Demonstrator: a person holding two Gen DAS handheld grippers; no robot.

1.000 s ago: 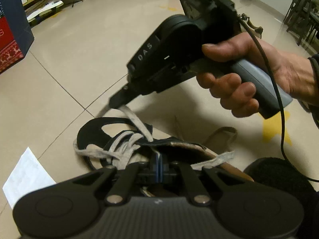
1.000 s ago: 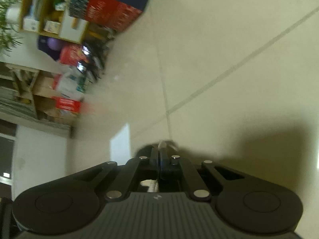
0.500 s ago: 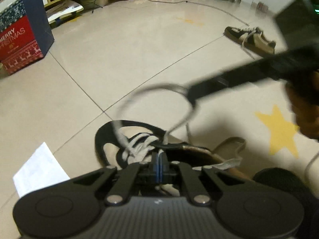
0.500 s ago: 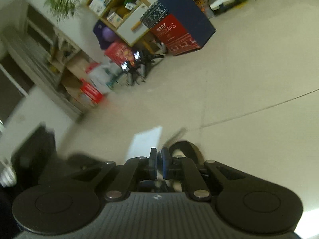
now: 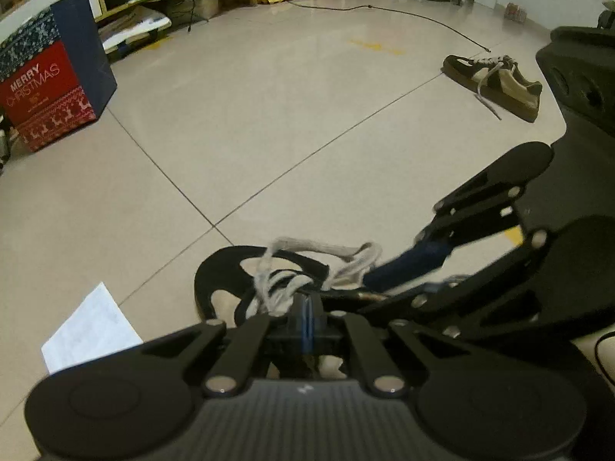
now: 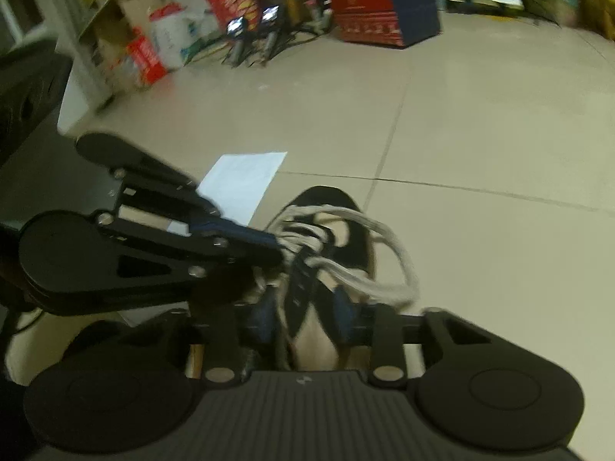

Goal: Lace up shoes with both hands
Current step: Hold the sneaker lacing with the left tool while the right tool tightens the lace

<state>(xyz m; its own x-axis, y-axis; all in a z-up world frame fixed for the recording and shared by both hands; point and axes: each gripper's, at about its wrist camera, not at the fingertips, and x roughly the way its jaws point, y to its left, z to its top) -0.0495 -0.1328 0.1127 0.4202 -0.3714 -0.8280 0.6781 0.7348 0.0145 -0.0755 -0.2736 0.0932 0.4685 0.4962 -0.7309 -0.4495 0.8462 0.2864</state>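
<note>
The shoe (image 5: 226,280) lies on the tiled floor (image 5: 269,123), toe toward 12 o'clock in both wrist views, its grey lace (image 6: 384,238) bunched over the tongue with a loose loop hanging off at 3 o'clock in the right view. The left gripper (image 5: 305,309) has its jaws together at the lace crossings; whether a strand is pinched there I cannot tell. A second ago the right gripper (image 6: 307,307) was shut on the lace end and raised away from the shoe; it has since swung back over the tongue, and its jaws are opening with no strand visibly clamped. I judge that pull finished and the loop slack, so the next grasp must take it up. A second shoe (image 5: 496,80) sits at 1 o'clock, a paper sheet (image 5: 92,330) at 9 o'clock.
</note>
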